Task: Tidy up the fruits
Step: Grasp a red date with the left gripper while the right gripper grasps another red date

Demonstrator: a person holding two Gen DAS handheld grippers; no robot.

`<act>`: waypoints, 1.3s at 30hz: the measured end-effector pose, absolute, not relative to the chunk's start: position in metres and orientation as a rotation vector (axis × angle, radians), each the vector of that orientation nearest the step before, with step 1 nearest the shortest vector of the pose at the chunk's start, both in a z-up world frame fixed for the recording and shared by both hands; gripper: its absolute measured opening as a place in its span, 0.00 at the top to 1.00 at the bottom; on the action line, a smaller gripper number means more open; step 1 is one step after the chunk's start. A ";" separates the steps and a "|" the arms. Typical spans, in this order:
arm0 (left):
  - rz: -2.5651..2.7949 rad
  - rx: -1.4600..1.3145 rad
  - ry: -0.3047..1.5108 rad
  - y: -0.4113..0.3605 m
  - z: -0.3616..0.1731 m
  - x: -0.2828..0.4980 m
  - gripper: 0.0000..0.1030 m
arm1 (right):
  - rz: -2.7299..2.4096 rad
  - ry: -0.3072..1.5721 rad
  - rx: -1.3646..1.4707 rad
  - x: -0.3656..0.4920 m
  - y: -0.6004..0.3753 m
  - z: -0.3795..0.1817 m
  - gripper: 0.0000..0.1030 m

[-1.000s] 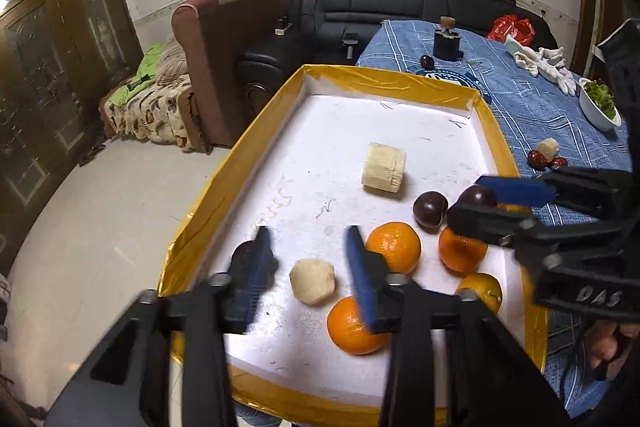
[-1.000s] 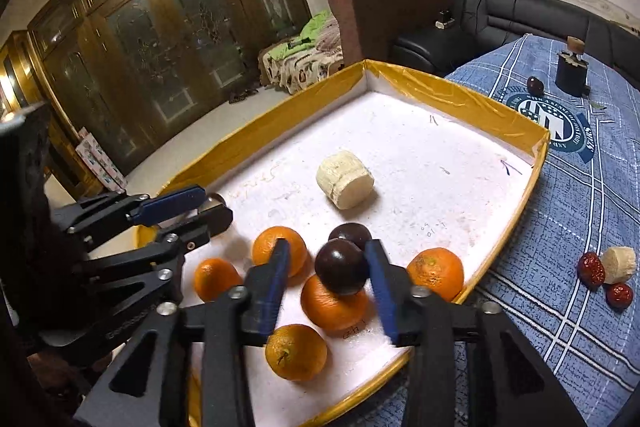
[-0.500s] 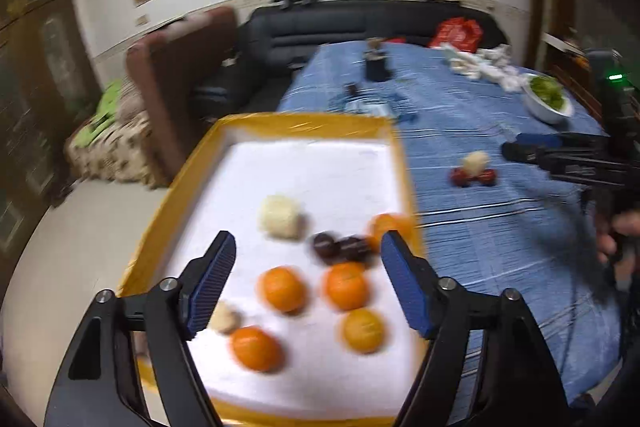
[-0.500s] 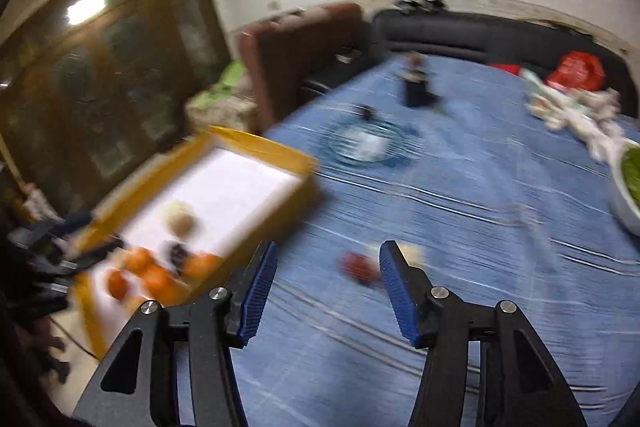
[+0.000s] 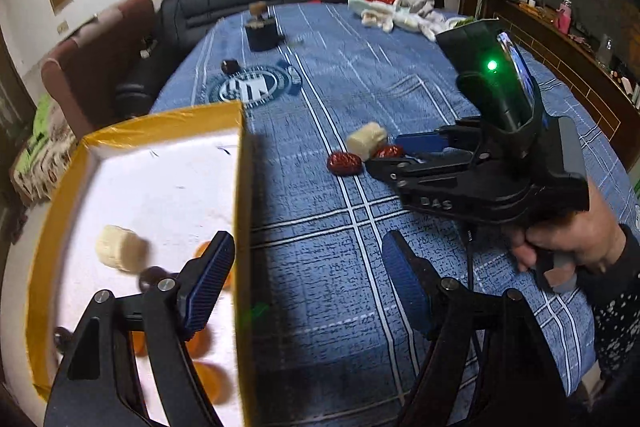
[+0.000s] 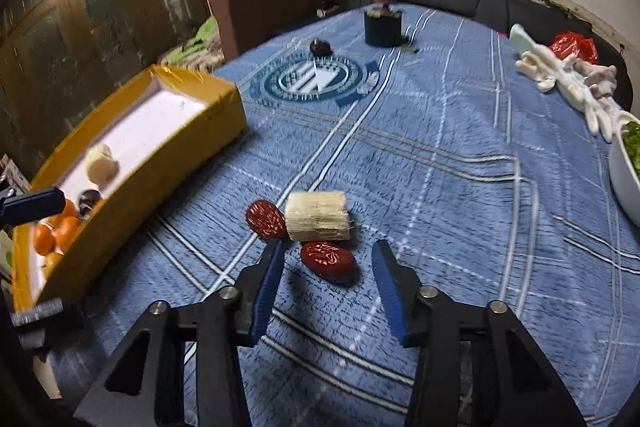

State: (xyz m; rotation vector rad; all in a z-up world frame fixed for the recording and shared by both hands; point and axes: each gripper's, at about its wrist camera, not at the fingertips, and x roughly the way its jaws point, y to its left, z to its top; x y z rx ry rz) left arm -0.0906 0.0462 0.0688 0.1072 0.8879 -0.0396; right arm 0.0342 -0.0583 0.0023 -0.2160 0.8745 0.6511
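Observation:
A yellow-rimmed white tray (image 6: 192,131) holds several oranges (image 6: 60,229), dark plums (image 6: 89,199) and a pale cut chunk (image 6: 101,163). On the blue tablecloth lie two red dates (image 6: 329,261) (image 6: 266,219) beside another pale chunk (image 6: 318,215). My right gripper (image 6: 326,285) is open, its fingers either side of the nearer date, low over the cloth. My left gripper (image 5: 308,287) is open and empty, straddling the tray's right wall (image 5: 242,227). The right gripper (image 5: 400,151) also shows in the left wrist view by the dates (image 5: 345,163).
A dark plum (image 6: 320,47) and a black holder (image 6: 383,25) stand far back on the table. White cloths (image 6: 560,75), a red bag (image 6: 574,47) and a white bowl of greens (image 6: 624,167) are at the right. Sofas lie behind.
My right gripper let go of the dark plum in the tray and swung right to the dates on the cloth. My left gripper opened wide and moved right to the tray's edge.

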 end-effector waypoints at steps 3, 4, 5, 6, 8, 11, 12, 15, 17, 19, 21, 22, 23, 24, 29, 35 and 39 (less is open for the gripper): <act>-0.036 0.098 0.907 0.043 0.063 -0.082 0.26 | 0.648 0.847 -0.246 0.033 -0.057 0.000 0.71; -0.036 0.095 0.911 0.042 0.062 -0.079 0.26 | 0.642 0.849 -0.253 0.033 -0.059 0.000 0.71; -0.035 0.093 0.916 0.041 0.061 -0.074 0.26 | 0.637 0.857 -0.249 0.034 -0.061 0.000 0.71; -0.033 0.094 0.920 0.039 0.060 -0.071 0.26 | 0.630 0.868 -0.241 0.035 -0.065 0.001 0.71; -0.029 0.101 0.927 0.035 0.059 -0.062 0.26 | 0.597 0.892 -0.209 0.041 -0.080 0.002 0.71; -0.025 0.120 0.935 0.029 0.055 -0.046 0.26 | 0.559 0.932 -0.128 0.049 -0.107 0.006 0.71; -0.024 0.123 0.940 0.028 0.053 -0.040 0.26 | 0.546 0.947 -0.107 0.052 -0.115 0.005 0.71; -0.013 0.138 0.963 0.024 0.045 -0.021 0.26 | 0.555 0.975 -0.037 0.058 -0.130 0.003 0.70; 0.011 0.156 0.972 0.023 0.038 -0.011 0.26 | 0.559 0.978 -0.026 0.058 -0.132 0.003 0.70; 0.016 0.171 0.985 0.022 0.032 -0.002 0.26 | 0.552 0.975 -0.029 0.057 -0.132 0.004 0.70; 0.028 0.176 0.998 0.021 0.025 0.003 0.26 | 0.551 0.975 -0.025 0.056 -0.132 0.004 0.70; 0.027 0.179 0.998 0.020 0.023 0.004 0.26 | 0.552 0.976 -0.021 0.056 -0.133 0.005 0.70; 0.026 0.185 0.999 0.019 0.021 0.005 0.26 | 0.553 0.977 -0.018 0.056 -0.134 0.005 0.70; 0.029 0.188 1.002 0.018 0.019 0.007 0.26 | 0.552 0.977 -0.019 0.056 -0.132 0.004 0.70; 0.026 0.172 0.984 0.017 0.017 0.015 0.31 | 0.551 0.975 -0.026 0.057 -0.131 0.004 0.70; -0.048 0.158 0.966 0.010 0.017 0.013 0.69 | 0.552 0.976 -0.022 0.057 -0.132 0.004 0.69; -0.056 0.188 0.954 0.004 0.018 0.009 0.72 | 0.553 0.978 -0.020 0.057 -0.131 0.004 0.70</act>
